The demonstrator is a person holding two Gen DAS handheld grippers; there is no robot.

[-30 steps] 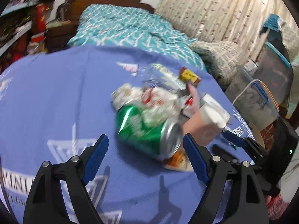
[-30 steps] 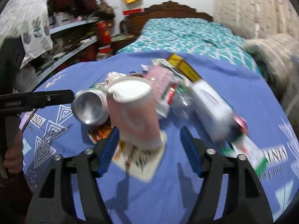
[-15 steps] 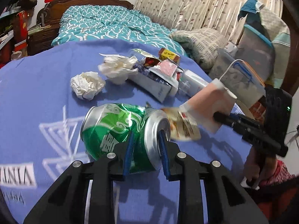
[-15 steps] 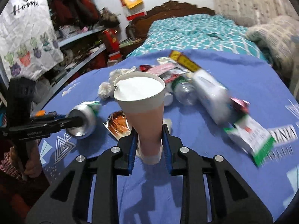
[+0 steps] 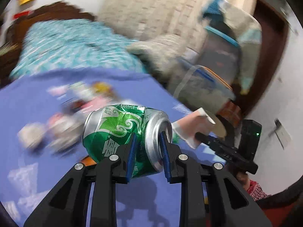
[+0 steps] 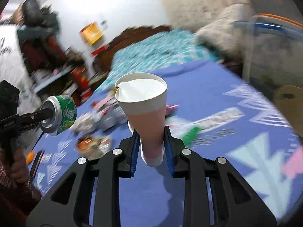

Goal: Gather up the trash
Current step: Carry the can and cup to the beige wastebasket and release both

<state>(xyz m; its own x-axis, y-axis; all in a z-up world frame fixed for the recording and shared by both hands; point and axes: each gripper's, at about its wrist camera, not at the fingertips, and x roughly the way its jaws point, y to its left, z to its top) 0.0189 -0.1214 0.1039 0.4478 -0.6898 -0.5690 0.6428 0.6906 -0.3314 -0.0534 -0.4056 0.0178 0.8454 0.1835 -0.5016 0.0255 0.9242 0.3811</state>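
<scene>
My left gripper [image 5: 147, 141] is shut on a crushed green can [image 5: 117, 130], squeezed at its end and held above the blue tablecloth [image 5: 28, 102]. My right gripper [image 6: 152, 136] is shut on the narrow base of a pink and white paper cup [image 6: 145, 104], upright and lifted off the cloth. The cup [image 5: 191, 126] and right gripper [image 5: 214, 141] show at the right of the left wrist view. The can [image 6: 62, 113] and left gripper [image 6: 37, 116] show at the left of the right wrist view. More trash [image 5: 62, 113] lies blurred on the cloth behind.
A bed with a teal cover [image 5: 66, 43] stands beyond the table. Clear storage bins [image 5: 204, 83] and a cushion [image 5: 157, 53] are stacked at the right. Shelves full of things [image 6: 47, 56] line the left wall. Wrappers [image 6: 92, 143] lie on the cloth [image 6: 208, 98].
Both grippers closed, left on the can, right on the cup, and lifted them off the cloth. Both hands then swung sideways and rolled, so the background now blurs.
</scene>
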